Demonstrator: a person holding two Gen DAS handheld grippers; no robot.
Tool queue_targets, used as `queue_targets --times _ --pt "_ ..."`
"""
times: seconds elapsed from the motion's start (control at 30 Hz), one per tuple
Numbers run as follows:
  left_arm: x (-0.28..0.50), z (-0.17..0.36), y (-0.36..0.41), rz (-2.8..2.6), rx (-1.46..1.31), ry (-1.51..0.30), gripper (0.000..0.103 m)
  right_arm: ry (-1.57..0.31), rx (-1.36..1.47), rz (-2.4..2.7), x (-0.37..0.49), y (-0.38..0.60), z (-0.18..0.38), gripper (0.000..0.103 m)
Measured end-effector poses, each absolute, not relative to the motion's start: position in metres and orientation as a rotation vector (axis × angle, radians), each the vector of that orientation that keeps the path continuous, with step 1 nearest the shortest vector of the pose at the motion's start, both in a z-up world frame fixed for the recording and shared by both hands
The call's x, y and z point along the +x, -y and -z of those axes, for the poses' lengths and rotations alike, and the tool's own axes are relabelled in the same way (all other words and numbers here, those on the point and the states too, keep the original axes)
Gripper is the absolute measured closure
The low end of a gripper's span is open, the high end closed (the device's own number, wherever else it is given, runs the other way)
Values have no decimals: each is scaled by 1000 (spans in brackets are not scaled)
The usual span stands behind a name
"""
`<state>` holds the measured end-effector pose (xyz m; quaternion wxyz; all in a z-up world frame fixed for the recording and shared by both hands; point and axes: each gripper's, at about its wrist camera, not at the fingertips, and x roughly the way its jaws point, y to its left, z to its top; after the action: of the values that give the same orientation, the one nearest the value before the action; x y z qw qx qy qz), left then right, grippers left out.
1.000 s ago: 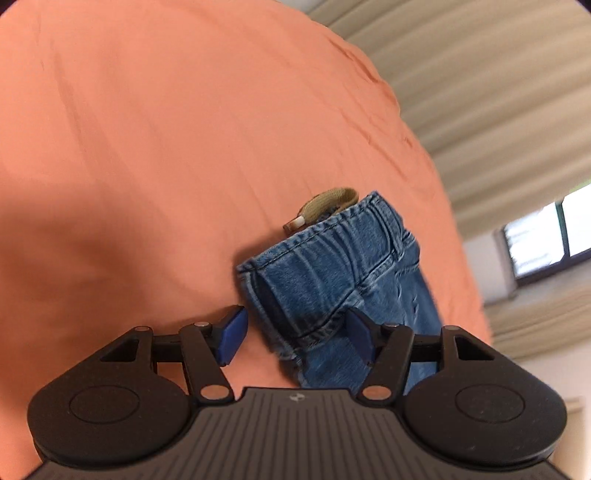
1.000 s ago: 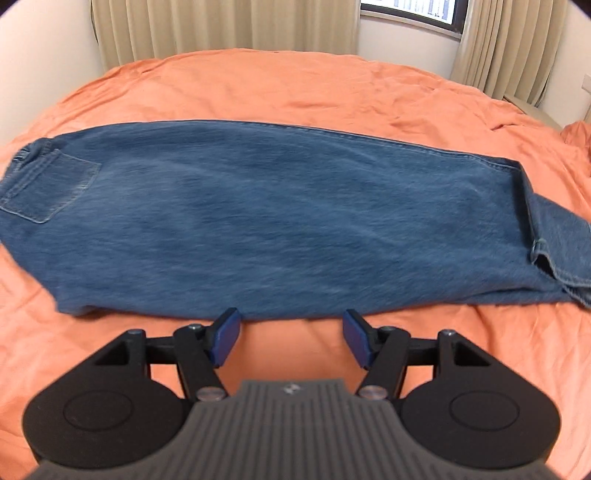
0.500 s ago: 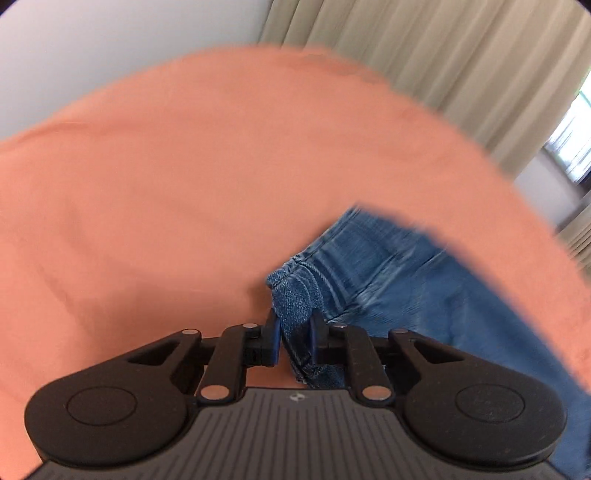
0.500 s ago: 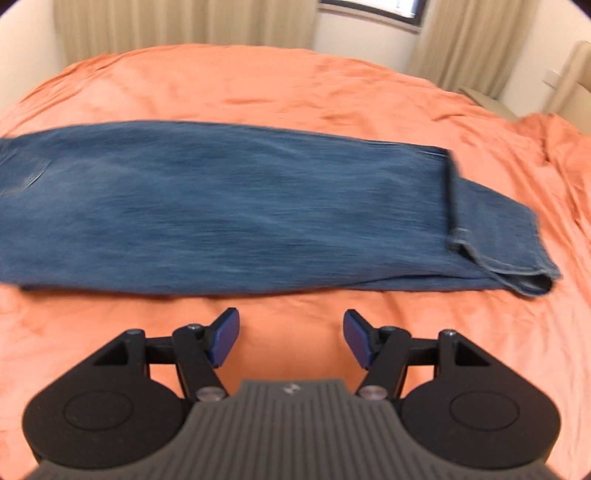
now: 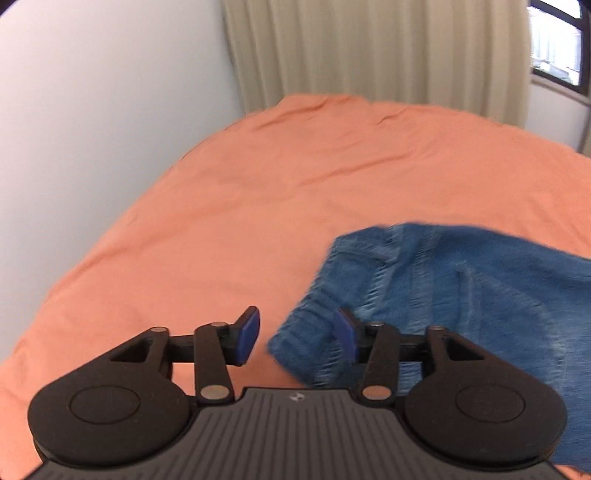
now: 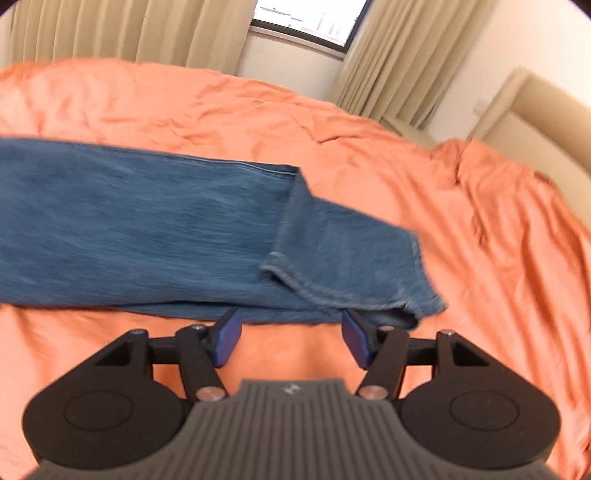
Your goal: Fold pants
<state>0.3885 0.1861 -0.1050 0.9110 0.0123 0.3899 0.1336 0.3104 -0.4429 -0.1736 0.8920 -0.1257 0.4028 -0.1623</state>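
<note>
Blue jeans lie flat on an orange bed. In the left wrist view the waistband end of the jeans [image 5: 424,288] sits at the lower right, blurred, its corner between my fingers. My left gripper [image 5: 297,339] is open and holds nothing. In the right wrist view the leg end of the jeans [image 6: 192,229] stretches from the left, with the hems [image 6: 354,273] just in front of the fingers. My right gripper [image 6: 291,339] is open and empty, close above the sheet at the near edge of the hems.
The orange bedsheet [image 6: 480,229] is wrinkled around the jeans. A white wall [image 5: 92,110] borders the bed on the left. Beige curtains [image 5: 369,51] and a window [image 6: 306,18] stand behind. A beige headboard [image 6: 535,107] is at the right.
My left gripper shut on the waistband corner, then opened and let it go. My right gripper stayed open and moved right along the jeans to the hems.
</note>
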Motion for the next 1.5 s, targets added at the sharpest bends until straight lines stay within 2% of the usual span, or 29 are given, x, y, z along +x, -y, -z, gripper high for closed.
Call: queue_targets --times 0.17,0.23,0.27,0.33,0.37,0.4,0.43,0.63,0.87,0.93,0.97,1.0,1.07,1.17,1.3,1.5 --pt "397 104 -138 -140 -8 -836 47 -790 -281 336 341 456 194 38" --pt "405 113 -114 -110 12 -845 47 -798 -279 345 355 459 206 39" --pt "409 118 -103 -99 20 -856 47 -808 -295 352 361 461 212 43" --pt "416 127 -87 -73 27 -874 47 -810 -337 345 367 464 215 66" --pt "420 130 -80 -65 35 -879 47 -798 -348 343 367 468 211 94" --pt "420 132 -74 -60 47 -880 47 -787 -360 353 369 473 206 102" --pt "422 136 -70 -58 58 -880 47 -776 -364 366 371 482 199 103" --pt "434 154 -53 -74 88 -920 49 -771 -330 511 413 565 165 103" --pt "423 146 -55 -84 95 -922 50 -772 -92 572 440 643 145 103" --pt "418 140 -57 -83 101 -915 50 -772 -62 569 433 650 141 95" --pt "415 138 -58 -83 104 -912 50 -772 -43 557 428 652 140 85" --pt "413 136 -59 -83 106 -909 50 -772 -18 542 419 654 141 80" --pt "408 133 -62 -73 107 -898 50 -785 72 513 402 660 143 79" --pt "401 134 -66 -70 104 -891 50 -794 289 480 370 672 158 73" --pt "389 136 -67 -71 97 -905 50 -797 504 494 342 689 190 73" --pt "377 130 -71 -76 99 -911 50 -703 788 493 330 710 216 72"
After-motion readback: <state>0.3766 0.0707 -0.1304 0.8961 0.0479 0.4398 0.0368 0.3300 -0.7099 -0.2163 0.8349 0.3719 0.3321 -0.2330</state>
